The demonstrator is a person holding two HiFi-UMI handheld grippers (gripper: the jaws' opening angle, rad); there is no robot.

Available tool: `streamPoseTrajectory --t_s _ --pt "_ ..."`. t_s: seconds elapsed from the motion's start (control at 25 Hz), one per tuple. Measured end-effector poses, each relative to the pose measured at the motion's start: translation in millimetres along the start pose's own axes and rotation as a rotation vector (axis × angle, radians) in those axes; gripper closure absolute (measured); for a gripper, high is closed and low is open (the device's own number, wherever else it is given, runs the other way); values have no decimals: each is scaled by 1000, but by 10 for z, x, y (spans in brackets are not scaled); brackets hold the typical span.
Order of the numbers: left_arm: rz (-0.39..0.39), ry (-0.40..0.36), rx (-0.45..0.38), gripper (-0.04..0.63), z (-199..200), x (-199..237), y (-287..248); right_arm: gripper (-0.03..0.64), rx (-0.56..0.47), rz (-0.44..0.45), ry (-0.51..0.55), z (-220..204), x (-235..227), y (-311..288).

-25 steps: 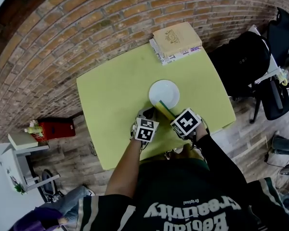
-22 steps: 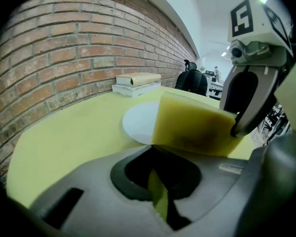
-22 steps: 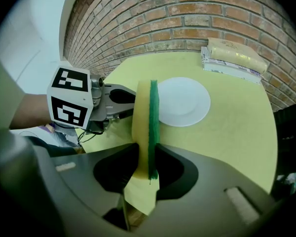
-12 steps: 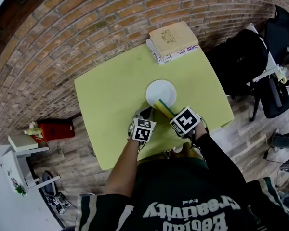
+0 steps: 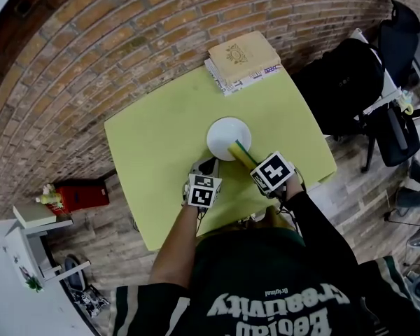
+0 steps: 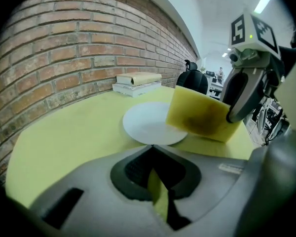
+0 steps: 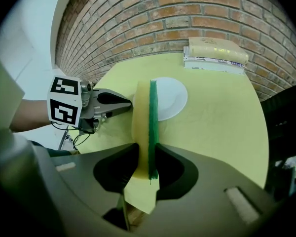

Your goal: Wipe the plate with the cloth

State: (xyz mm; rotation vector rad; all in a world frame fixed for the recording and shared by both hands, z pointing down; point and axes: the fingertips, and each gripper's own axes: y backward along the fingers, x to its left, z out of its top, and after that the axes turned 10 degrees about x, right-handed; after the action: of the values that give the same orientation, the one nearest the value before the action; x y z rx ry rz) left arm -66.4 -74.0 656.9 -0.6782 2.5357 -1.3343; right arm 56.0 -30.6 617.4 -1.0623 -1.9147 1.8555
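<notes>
R hand-held gripper is clenched on the cloth, a yellow pad w/ a green face, held on edge. The cloth's far end is over the near-right rim of the plate; can't tell if they touch. L hand-held gripper has jaws pressed together w/ nothing btwn them, tips just near of the plate's near edge. Plate lies mid-surface. Books are stacked at the far edge.

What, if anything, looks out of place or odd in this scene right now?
The yellow-and-green sponge clamped in the right gripper carries a dark brownish smudge on its broad yellow face, visible in the left gripper view, so it looks soiled. The white plate appears clean and lies flat.
</notes>
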Motion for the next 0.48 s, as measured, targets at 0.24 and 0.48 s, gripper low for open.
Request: streamPoseTrajectory --t_s 0.24,0.48 --pt "-3 11 17 591 -34 9 10 500 -9 -33 -39 -55 -191 61" --pt "-7 13 14 591 -27 5 10 500 -15 -54 -79 -111 -365 123"
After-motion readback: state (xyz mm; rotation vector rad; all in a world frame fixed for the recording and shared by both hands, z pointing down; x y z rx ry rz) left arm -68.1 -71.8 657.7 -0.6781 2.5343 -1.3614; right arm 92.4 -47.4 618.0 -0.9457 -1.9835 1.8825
